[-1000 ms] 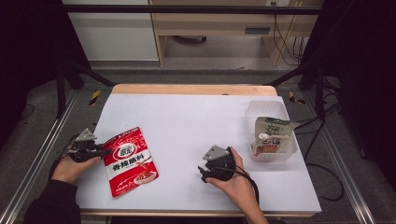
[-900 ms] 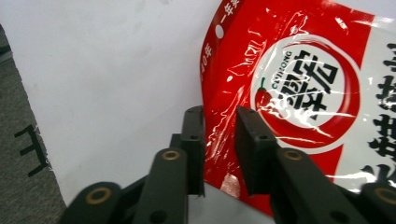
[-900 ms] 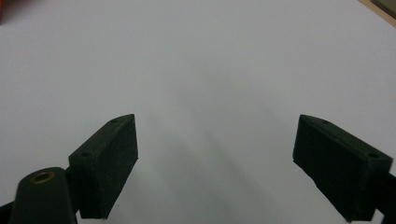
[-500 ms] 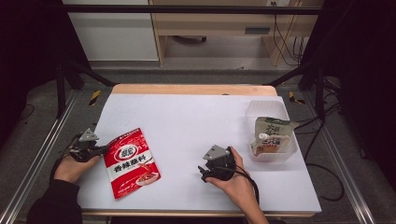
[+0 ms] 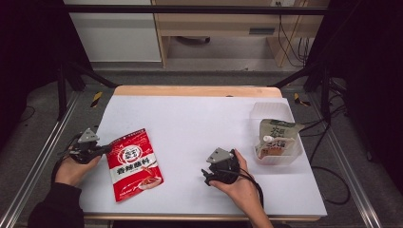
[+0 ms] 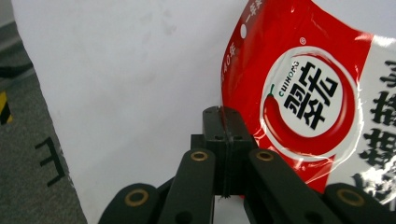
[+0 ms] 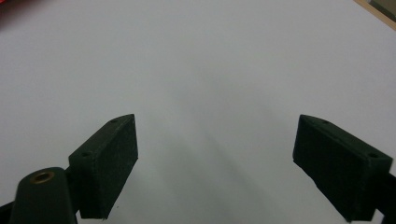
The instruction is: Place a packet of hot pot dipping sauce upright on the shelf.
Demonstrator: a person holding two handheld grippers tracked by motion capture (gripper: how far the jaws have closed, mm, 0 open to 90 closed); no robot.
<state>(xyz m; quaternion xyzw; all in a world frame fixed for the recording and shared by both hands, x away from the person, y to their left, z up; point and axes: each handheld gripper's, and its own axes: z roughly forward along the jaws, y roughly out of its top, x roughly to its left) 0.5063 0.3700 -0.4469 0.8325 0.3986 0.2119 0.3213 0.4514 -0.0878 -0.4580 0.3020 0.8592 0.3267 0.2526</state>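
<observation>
Pinching the red sachet's (image 5: 135, 164) corner near the counter's (image 5: 199, 118) left edge, the left gripper (image 6: 223, 122) anchors it, while the right gripper (image 7: 215, 163) rests with jaws apart.

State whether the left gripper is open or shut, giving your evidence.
Shut. In its own view the left gripper has both black jaws pressed together on the edge of the red sauce packet.

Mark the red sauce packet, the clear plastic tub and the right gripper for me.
red sauce packet (image 5: 134, 164): high view, middle of its printed front.
clear plastic tub (image 5: 271, 108): high view, bare far wall.
right gripper (image 7: 215, 170): right gripper view, midway between its open jaws.
</observation>
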